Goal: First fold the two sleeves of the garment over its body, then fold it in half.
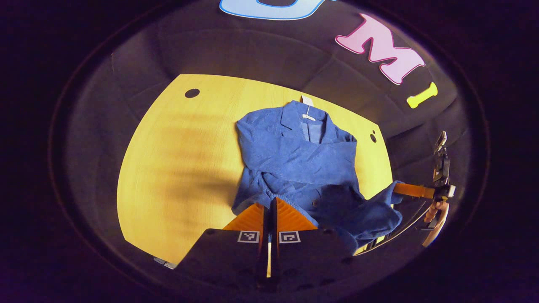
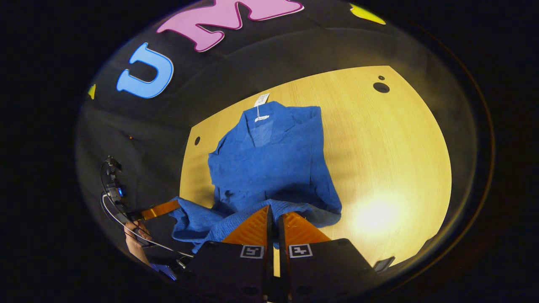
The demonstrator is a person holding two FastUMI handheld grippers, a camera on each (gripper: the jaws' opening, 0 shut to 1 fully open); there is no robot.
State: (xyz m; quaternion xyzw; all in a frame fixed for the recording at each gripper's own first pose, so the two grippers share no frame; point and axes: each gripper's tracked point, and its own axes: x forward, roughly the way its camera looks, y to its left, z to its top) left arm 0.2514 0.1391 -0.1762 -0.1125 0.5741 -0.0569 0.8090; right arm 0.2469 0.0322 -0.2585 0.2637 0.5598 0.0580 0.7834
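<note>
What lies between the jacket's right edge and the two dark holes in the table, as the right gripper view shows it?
Bare wood. In the right gripper view the table runs uncovered from the jacket to the holes.

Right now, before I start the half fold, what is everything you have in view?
jacket: one, blue, on the table, both sleeves folded over its body, hem lifted at the near edge
tag: one, white, at the collar
table: one, yellow wood, with dark round holes near the far corners
left gripper: one, shut on the jacket hem
right gripper: one, shut on the jacket hem
hand: one, holding the right gripper
</note>
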